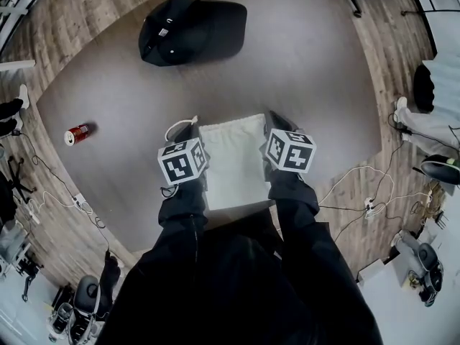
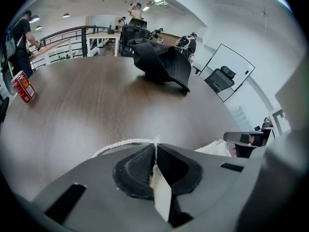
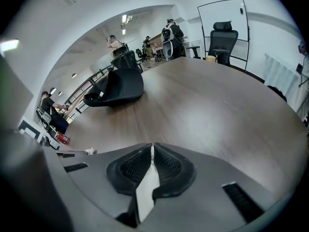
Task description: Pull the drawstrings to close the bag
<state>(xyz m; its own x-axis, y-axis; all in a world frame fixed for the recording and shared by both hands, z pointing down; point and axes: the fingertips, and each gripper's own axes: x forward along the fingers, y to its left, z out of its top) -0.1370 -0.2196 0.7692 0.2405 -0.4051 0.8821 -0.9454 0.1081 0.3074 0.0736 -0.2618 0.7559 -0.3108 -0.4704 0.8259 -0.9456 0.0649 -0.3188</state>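
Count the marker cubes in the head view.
2. One marker cube rides on the left gripper at the white bag's left edge; the other cube rides on the right gripper at its right edge. None seem hidden.

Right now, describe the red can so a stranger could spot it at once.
Start at the big round brown table. Near its left edge in the head view, apart from the white bag and black cap, stands the can. It is the only red thing on the table.
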